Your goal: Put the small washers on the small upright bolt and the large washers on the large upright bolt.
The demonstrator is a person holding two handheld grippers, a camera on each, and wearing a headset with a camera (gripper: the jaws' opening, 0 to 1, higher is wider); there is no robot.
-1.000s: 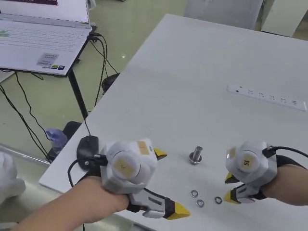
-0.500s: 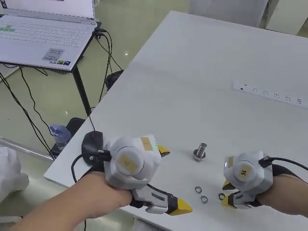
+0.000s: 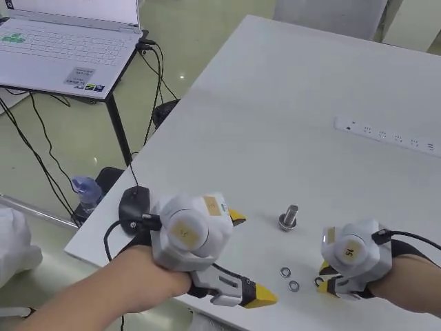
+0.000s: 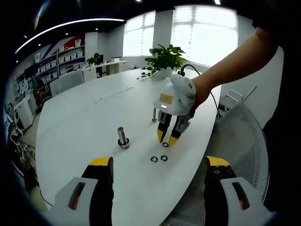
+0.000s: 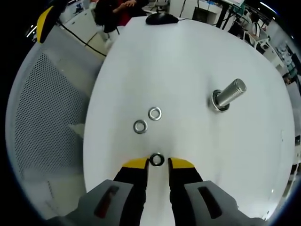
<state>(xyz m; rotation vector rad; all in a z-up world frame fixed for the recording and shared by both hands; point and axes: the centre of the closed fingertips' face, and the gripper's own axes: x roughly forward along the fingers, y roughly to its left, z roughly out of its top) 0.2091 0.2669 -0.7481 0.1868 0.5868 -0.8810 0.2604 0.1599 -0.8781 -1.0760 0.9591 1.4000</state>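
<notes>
The large upright bolt (image 3: 289, 217) (image 5: 228, 95) (image 4: 123, 137) stands near the table's front edge. A thinner upright bolt (image 4: 154, 114) stands just behind my right gripper in the left gripper view. Two small washers (image 3: 289, 278) (image 5: 147, 119) (image 4: 159, 158) lie flat in front of the large bolt. A third washer (image 5: 157, 159) lies on the table right between the tips of my right gripper (image 5: 158, 164) (image 3: 322, 283) (image 4: 168, 139), whose jaws stand narrowly apart and point down at it. My left gripper (image 3: 249, 258) (image 4: 160, 162) hovers wide open to the left, holding nothing.
A white power strip (image 3: 386, 134) lies at the far right of the white table (image 3: 275, 103). A black mouse (image 3: 131, 203) sits at the near left corner. Off the table stand a laptop (image 3: 69, 41), cables and a mesh chair (image 5: 51, 117).
My right gripper has dropped and moved forward, so its tips now straddle the nearest washer. The left gripper has barely moved. The head camera shifted a little.
</notes>
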